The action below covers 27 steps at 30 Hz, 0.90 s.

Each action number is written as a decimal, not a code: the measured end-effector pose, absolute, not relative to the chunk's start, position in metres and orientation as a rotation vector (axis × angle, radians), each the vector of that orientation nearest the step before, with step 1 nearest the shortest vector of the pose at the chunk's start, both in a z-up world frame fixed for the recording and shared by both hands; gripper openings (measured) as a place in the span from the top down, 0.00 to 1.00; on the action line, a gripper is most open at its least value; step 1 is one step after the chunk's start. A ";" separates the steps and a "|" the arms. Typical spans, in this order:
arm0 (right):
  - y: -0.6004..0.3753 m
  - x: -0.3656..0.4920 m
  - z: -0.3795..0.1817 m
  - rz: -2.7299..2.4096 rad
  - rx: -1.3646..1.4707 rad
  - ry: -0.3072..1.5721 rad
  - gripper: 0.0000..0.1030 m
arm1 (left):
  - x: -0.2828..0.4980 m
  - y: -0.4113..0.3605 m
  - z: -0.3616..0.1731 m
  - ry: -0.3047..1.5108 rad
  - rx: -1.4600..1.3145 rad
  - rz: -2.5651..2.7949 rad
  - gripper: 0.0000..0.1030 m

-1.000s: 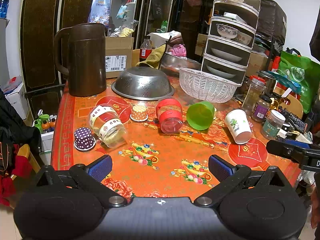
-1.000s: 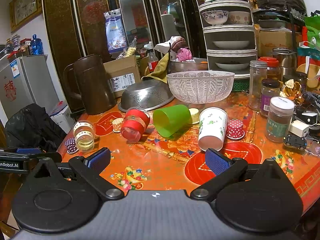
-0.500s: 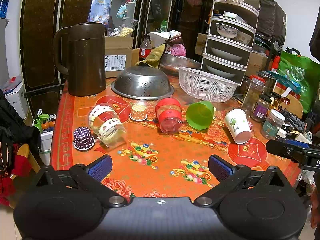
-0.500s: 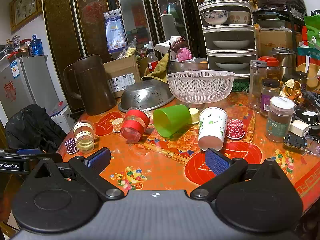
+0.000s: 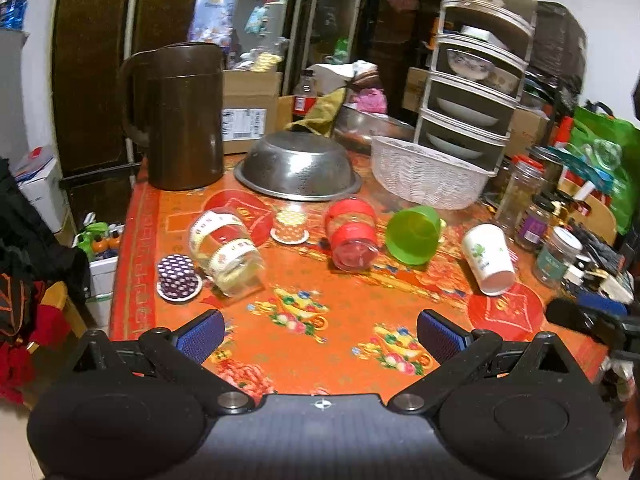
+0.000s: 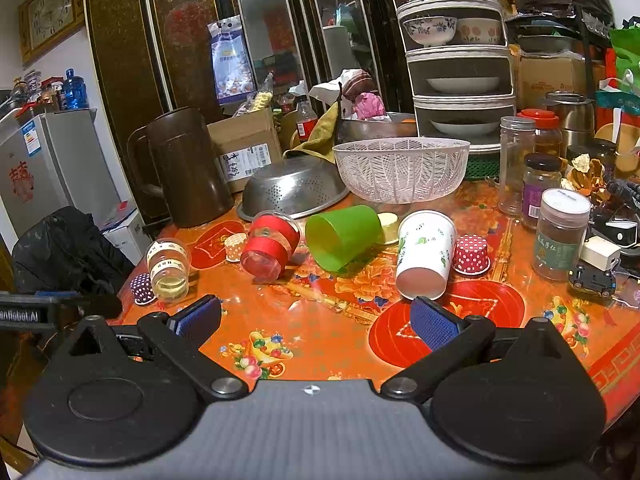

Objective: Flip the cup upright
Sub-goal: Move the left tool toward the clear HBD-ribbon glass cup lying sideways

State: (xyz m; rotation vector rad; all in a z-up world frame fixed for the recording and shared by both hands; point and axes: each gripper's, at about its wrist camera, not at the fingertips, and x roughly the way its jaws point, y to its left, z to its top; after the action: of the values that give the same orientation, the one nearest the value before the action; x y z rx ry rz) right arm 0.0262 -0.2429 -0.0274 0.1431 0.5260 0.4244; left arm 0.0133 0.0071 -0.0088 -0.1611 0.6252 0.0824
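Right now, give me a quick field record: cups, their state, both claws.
cups on their sides: white paper cup, green cup, red-banded clear cup, taped clear cup
surface: orange patterned table
left claw: open, holding nothing
right claw: open, holding nothing
nearest to right claw: white paper cup
task state: no cup upright yet

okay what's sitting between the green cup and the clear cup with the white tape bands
The red-banded clear cup, on its side, and behind it a small orange cupcake liner lie between the green cup and the taped clear cup; both views show it.
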 end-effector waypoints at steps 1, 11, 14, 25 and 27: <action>-0.244 0.027 -0.028 0.426 0.145 0.526 0.01 | 0.016 0.010 -0.006 0.629 -0.163 0.096 0.00; -0.264 0.029 -0.036 0.460 0.201 0.527 0.01 | 0.116 0.063 -0.017 0.854 -0.294 0.285 0.00; -0.272 0.030 -0.040 0.473 0.224 0.532 0.01 | 0.141 0.072 -0.036 0.917 -0.342 0.358 0.00; -0.303 0.037 -0.052 0.479 0.287 0.548 0.01 | 0.180 0.080 -0.062 1.005 -0.486 0.446 0.00; -0.306 0.039 -0.054 0.480 0.295 0.552 0.01 | 0.186 0.080 -0.064 1.016 -0.492 0.463 0.02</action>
State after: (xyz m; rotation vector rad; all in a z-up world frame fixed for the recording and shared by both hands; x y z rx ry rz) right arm 0.0387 -0.3065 -0.0543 0.2954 0.5515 0.4798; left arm 0.1862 0.0795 -0.0645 -0.4916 1.0159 0.4632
